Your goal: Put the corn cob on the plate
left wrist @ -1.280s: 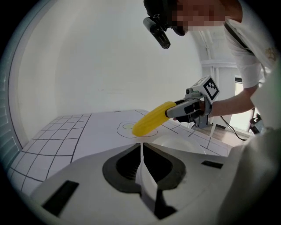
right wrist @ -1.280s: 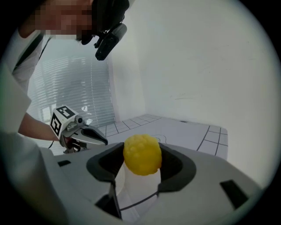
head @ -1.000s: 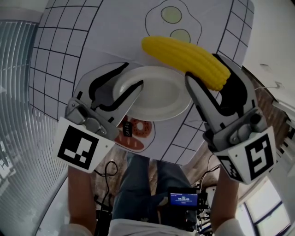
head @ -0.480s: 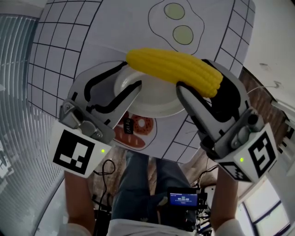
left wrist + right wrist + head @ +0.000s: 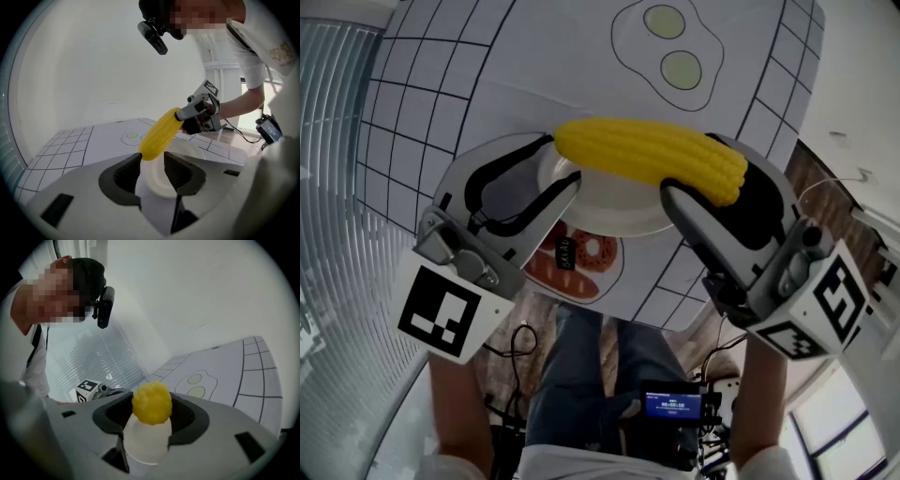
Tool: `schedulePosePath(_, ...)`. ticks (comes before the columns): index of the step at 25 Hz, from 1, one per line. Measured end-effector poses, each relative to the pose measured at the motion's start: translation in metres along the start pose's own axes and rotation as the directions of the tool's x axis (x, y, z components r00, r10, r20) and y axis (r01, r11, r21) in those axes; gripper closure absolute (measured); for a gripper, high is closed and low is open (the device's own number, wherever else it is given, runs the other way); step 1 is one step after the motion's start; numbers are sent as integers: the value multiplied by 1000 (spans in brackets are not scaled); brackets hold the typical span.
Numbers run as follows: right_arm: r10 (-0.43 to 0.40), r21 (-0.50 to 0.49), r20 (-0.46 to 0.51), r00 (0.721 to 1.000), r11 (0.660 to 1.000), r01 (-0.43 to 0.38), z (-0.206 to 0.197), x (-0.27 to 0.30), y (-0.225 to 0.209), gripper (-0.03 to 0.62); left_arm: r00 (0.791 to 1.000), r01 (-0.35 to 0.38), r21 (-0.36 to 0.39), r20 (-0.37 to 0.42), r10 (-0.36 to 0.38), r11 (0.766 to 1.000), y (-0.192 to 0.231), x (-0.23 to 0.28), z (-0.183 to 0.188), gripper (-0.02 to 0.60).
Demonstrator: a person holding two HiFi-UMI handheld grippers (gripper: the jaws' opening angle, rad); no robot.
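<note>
The yellow corn cob [image 5: 652,157] lies almost level over the white plate [image 5: 619,208]. My right gripper [image 5: 708,173] is shut on its right end. In the right gripper view the cob's butt [image 5: 151,402] sits between the jaws, with the plate [image 5: 145,441] below it. My left gripper [image 5: 561,161] is closed round the plate's left rim. In the left gripper view the plate [image 5: 154,180] fills the gap between the jaws. There the cob [image 5: 159,133] slants down, with its tip just above the left jaw. I cannot tell whether the cob touches the plate.
The plate rests on a white mat with a black grid and a printed pair of fried eggs [image 5: 666,42]. A printed food picture [image 5: 577,262] lies at the mat's near edge. Window blinds [image 5: 337,187] run along the left. A person's legs and a small lit device [image 5: 673,405] are below the table edge.
The right gripper has carried the cob leftward and nearer, from beyond the plate's far right rim to over its middle. The cob has rolled closer to level. The left gripper has kept its place on the plate.
</note>
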State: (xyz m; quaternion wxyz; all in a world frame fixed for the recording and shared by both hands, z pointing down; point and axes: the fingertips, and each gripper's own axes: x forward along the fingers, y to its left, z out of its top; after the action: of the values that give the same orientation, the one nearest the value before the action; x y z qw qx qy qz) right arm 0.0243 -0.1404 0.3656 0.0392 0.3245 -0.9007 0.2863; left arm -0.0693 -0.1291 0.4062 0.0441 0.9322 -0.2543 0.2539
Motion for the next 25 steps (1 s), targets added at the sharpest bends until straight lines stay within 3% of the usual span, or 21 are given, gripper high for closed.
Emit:
schedulePosePath(8, 39, 54, -86, 996, 998, -34, -20, 10, 5, 356, 998, -4, 21, -69, 5, 1000, -7, -8, -19, 417)
schedulePosePath(14, 45, 58, -128, 991, 998, -38, -28, 10, 4, 356, 998, -4, 27, -70, 5, 1000, -10, -7, -18, 413)
schedulePosePath(25, -52, 0, -183, 982, 999, 53, -35, 5, -9, 332, 997, 0, 49, -78, 4, 999, -12, -1, -17, 413)
